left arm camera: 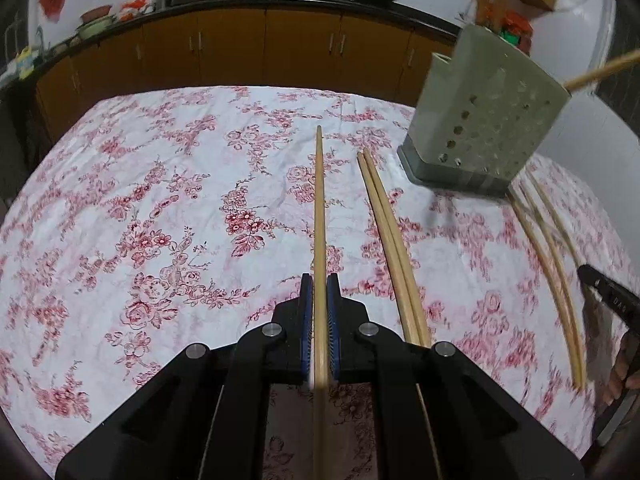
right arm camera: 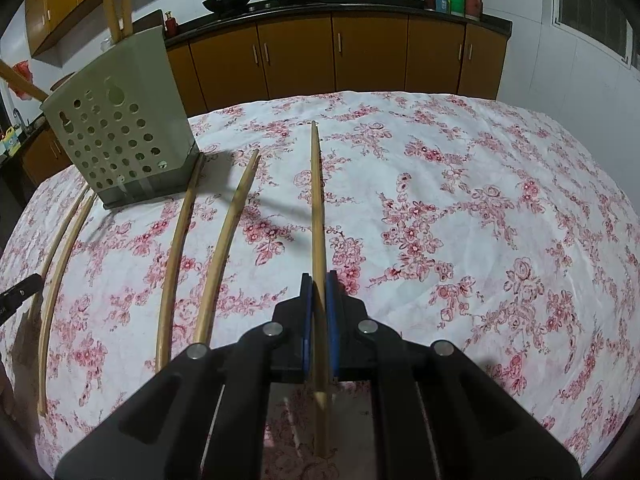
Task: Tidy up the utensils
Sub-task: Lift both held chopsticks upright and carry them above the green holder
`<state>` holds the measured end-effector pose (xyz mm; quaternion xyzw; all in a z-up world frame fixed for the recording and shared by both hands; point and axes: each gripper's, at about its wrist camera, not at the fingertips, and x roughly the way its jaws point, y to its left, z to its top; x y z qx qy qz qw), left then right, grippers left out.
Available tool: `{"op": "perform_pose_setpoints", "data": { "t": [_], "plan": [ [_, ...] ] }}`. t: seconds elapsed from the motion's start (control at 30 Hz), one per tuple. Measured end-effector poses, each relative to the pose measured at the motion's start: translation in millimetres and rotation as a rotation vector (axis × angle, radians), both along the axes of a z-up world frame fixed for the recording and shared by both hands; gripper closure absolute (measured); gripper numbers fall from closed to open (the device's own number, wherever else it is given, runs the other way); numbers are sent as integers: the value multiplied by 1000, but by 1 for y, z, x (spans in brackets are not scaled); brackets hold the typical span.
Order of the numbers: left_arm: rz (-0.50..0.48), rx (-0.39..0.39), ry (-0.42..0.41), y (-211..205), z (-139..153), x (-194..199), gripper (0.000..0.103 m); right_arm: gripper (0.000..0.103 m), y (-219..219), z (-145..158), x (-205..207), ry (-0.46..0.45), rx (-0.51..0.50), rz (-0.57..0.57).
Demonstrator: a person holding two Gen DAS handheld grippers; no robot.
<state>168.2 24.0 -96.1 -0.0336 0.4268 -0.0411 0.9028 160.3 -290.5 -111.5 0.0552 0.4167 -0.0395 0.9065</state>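
Left wrist view: left gripper (left arm camera: 319, 284) clamped on a single chopstick (left arm camera: 319, 208), blue pads (left arm camera: 307, 320) pressed to its sides, long axis running straight ahead along the fingers with the tip out in front and the butt end passing back between the arms. Perforated green utensil holder (left arm camera: 480, 120) up ahead and to the right of that gripper, standing on the floral tablecloth (left arm camera: 160, 200), a few chopsticks already poking out of its top. Pair of loose chopsticks (left arm camera: 390, 240) lying just right of the gripper, roughly parallel to the held one; further loose ones (left arm camera: 548, 248) farther right, near the holder's base. Right wrist view: right gripper (right arm camera: 319, 282) likewise closed tight on its own chopstick (right arm camera: 317, 200), same forward-pointing axis, with the holder (right arm camera: 116, 136) ahead and to the left. Two loose chopsticks (right arm camera: 200, 248) just left of this gripper, another pair (right arm camera: 60, 264) farther left past the holder's foot. Holder thus between the two grippers, neither clearly the nearer from these views. Judged next: either held stick needs tipping from its forward slant to near upright, then swinging inward, rightward for the left hand, leftward for the right, to drop tip-first into the holder's open top. Likely hazard: both sticks converging on the same opening, or a long tip clipping the rim
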Motion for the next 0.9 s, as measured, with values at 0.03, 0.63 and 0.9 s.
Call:
{"op": "perform_pose_setpoints", "data": {
  "t": [0.03, 0.63, 0.9],
  "plan": [
    [-9, 21, 0, -2, 0, -2, 94, 94, 0, 0, -2, 0, -3, 6],
    [15, -14, -176, 11, 63, -15, 96, 95, -18, 76, -24, -228, 36, -24],
    [48, -66, -350, 16, 122, -25, 96, 95, -22, 124, -34, -379, 46, -35]
  ]
}}
